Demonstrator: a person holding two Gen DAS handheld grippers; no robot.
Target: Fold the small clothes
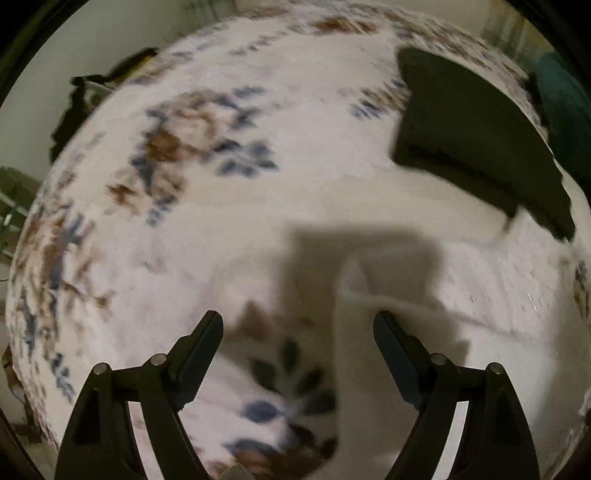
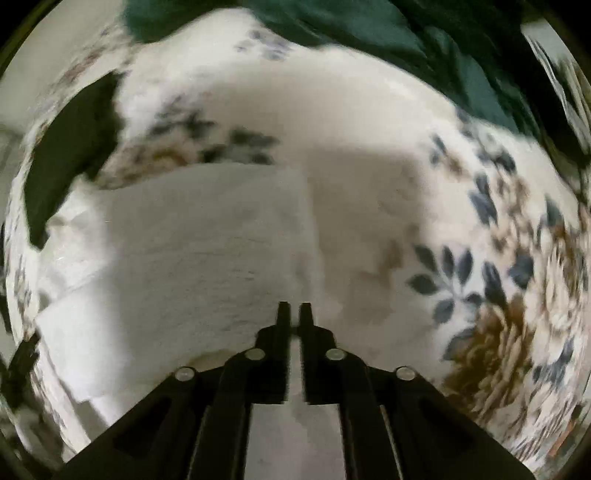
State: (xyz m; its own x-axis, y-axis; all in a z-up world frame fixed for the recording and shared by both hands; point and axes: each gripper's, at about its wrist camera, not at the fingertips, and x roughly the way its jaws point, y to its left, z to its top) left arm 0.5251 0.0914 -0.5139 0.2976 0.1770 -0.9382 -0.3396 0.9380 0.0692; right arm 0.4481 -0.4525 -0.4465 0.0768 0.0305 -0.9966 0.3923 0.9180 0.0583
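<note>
A: White cloth lies flat on the floral blanket, near the folded dark piece. Right gripper looks nearly closed over it, maybe pinching, can't tell.

B: Left gripper is wide open, empty. Mid-fold I'd guess; next grab an edge.

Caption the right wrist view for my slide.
Right tongs nearly shut above a white cloth on the floral blanket.

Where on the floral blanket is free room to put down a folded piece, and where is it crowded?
Free: the floral blanket left of the dark folded garment, up to the brown-and-blue flower print. Crowded: the right side, where the white cloth lies below the dark garment and the green fabric bunches at the far edge.
</note>
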